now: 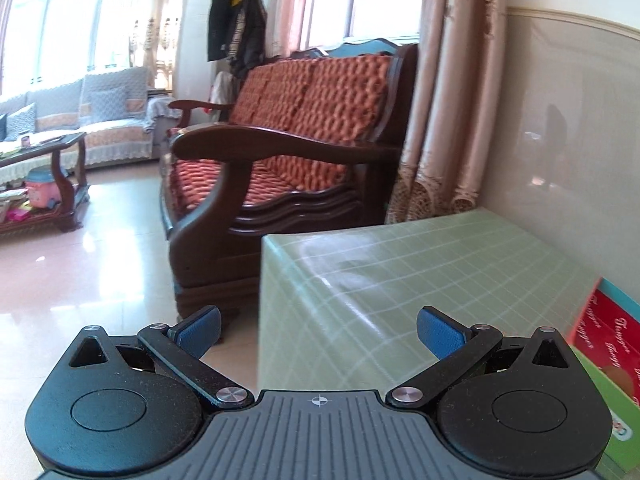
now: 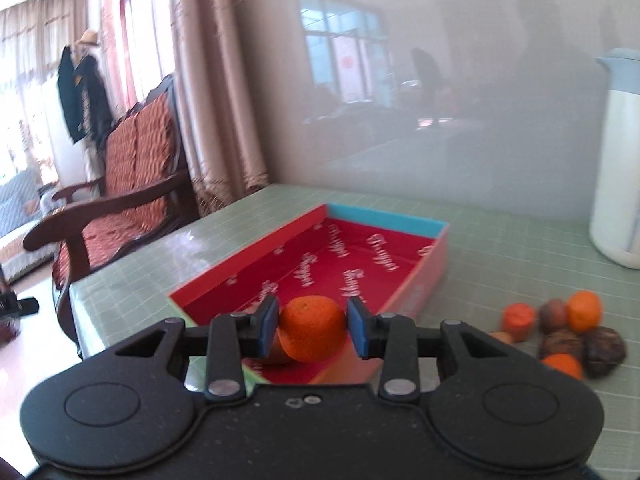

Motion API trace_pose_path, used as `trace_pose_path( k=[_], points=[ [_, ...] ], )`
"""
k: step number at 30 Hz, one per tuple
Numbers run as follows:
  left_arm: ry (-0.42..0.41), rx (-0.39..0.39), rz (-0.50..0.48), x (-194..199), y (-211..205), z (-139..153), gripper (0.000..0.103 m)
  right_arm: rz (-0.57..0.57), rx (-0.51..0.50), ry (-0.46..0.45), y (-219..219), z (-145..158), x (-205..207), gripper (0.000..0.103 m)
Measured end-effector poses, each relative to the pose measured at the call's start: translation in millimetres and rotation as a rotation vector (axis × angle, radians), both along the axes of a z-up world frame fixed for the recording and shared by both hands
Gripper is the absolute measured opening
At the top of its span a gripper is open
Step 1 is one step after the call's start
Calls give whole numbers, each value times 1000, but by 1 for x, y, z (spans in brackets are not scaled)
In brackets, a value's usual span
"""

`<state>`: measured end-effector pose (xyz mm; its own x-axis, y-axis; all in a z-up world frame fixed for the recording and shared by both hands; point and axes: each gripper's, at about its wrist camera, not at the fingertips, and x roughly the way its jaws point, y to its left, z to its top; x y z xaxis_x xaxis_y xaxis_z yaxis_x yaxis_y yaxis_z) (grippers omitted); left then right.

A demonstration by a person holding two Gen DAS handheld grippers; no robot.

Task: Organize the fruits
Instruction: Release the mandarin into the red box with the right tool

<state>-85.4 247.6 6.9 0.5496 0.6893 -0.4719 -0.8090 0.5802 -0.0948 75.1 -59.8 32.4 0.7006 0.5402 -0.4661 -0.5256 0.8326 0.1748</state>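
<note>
An orange tangerine (image 2: 312, 328) sits between the blue pads of my right gripper (image 2: 313, 325), which is shut on it above the near end of the red-lined box (image 2: 352, 264). Another orange piece shows in the box just behind and below the held fruit. To the right on the table lie a heap of fruits: tangerines (image 2: 585, 310), a small orange one (image 2: 518, 319) and brown walnuts (image 2: 605, 349). My left gripper (image 1: 318, 332) stands open with nothing between its fingers, over the left edge of the table; the box's corner (image 1: 608, 336) shows at its right.
The green checked tablecloth (image 2: 500, 256) covers the table against a glossy wall. A white jug with a blue lid (image 2: 618, 168) stands at the back right. A dark wooden sofa with red cushions (image 1: 288, 136) stands left of the table, and curtains (image 1: 448, 100) hang behind.
</note>
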Motion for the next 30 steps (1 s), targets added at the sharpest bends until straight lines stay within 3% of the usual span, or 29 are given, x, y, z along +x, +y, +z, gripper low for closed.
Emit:
trace_pose_path(
  k=[6, 14, 17, 19, 23, 26, 28, 30],
  points=[
    [4, -28, 55, -10, 23, -6, 103, 16, -17, 22, 10, -8, -2, 37],
    [5, -32, 45, -6, 22, -7, 103, -30, 2, 2, 2, -6, -5, 41],
    [2, -34, 37, -3, 15, -5, 103, -82, 19, -4, -11, -2, -4, 50],
    [0, -25, 24, 0, 7, -2, 103, -131, 17, -32, -22, 4, -6, 69],
    [2, 21, -31, 10, -16, 4, 103, -244, -16, -105, -47, 14, -12, 77],
    [-5, 70, -112, 20, -43, 10, 103, -346, -35, -133, -73, 19, -13, 87],
    [-12, 110, -188, 29, -66, 15, 103, -410, -43, -136, -93, 19, -13, 103],
    [-17, 160, -282, 38, -95, 19, 103, -480, -50, -133, -115, 20, -12, 103]
  ],
)
